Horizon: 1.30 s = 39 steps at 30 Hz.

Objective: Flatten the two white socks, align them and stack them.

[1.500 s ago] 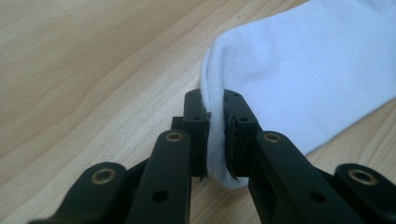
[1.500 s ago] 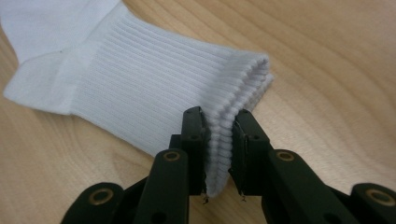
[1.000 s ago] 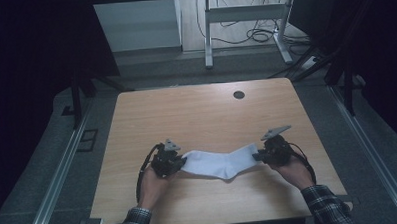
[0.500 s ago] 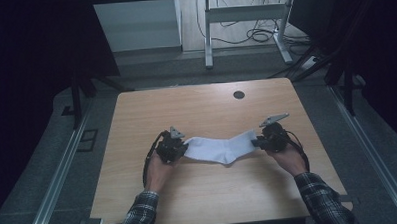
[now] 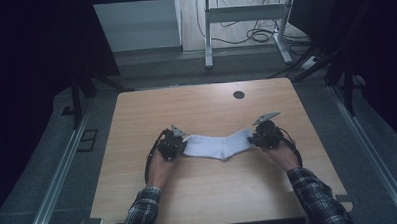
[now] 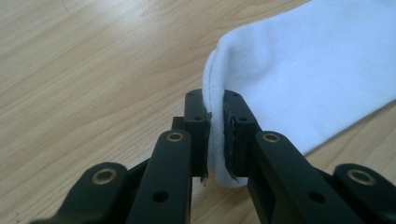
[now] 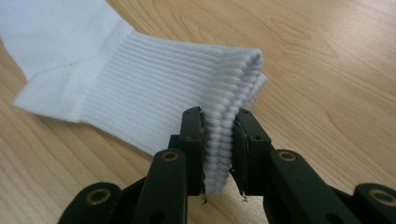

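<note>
So we've got a white sock stretched out flat across the near middle of the wooden table, held at both ends. Our left gripper is clamped on the smooth toe end, and in the left gripper view we can see the fabric pinched tight between the black jaws. Our right gripper has its jaws closed on the ribbed cuff, which shows clearly in the right gripper view. There's a small dark round hole near the table's far edge.
</note>
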Each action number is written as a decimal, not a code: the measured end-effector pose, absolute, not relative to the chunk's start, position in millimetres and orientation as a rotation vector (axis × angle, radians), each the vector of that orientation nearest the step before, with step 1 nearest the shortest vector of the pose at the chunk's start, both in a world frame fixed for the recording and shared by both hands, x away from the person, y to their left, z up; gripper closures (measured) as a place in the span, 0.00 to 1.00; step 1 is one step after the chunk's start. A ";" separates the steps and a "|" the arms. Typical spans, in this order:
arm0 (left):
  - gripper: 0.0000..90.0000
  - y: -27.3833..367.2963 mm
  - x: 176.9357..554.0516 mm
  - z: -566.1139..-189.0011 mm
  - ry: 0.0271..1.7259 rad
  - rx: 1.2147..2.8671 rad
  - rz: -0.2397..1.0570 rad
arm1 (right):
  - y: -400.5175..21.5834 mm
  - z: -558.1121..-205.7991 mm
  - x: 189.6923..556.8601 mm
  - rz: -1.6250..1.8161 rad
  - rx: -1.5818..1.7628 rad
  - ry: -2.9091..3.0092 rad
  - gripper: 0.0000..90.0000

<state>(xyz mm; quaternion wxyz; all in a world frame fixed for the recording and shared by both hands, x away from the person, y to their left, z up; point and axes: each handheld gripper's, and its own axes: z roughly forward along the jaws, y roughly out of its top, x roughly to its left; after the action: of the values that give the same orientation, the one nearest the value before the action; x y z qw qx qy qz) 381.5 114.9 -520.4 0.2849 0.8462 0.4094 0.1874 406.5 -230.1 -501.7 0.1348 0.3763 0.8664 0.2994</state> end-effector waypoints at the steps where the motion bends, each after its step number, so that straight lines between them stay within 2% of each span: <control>1: 0.90 114.6 382.0 -522.2 1.098 2.268 0.499 | -230.1 -503.4 407.4 0.863 1.089 2.511 0.83; 4: 0.85 113.3 382.3 -525.4 1.104 2.278 0.523 | -230.8 -507.6 408.6 0.854 1.091 2.515 0.79; 7: 0.68 113.4 381.8 -525.1 1.124 2.256 0.578 | -233.2 -510.4 409.9 0.837 1.092 2.504 0.67; 10: 0.56 115.5 381.9 -523.0 1.153 2.221 0.600 | -236.3 -512.9 410.7 0.842 1.101 2.483 0.61; 14: 0.46 117.2 382.4 -521.7 1.180 2.194 0.587 | -239.5 -511.9 410.3 0.864 1.107 2.460 0.54; 21: 0.35 118.2 381.1 -516.8 1.187 2.128 0.523 | -239.6 -510.2 407.7 0.894 1.115 2.466 0.48; 26: 0.24 116.0 378.7 -514.9 1.137 2.143 0.434 | -237.5 -508.3 403.5 0.918 1.115 2.479 0.45; 29: 0.20 114.1 375.2 -512.2 1.106 2.153 0.409 | -236.9 -507.1 399.9 0.926 1.115 2.483 0.40; 39: 0.15 113.8 362.4 -505.4 1.060 2.150 0.368 | -241.5 -502.9 389.2 0.960 1.114 2.483 0.29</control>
<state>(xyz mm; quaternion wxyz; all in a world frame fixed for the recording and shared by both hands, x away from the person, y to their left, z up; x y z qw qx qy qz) 362.4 113.8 -505.4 0.3507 0.8302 0.4094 0.1420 389.2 -241.5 -502.9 0.1275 0.3827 0.8534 0.3301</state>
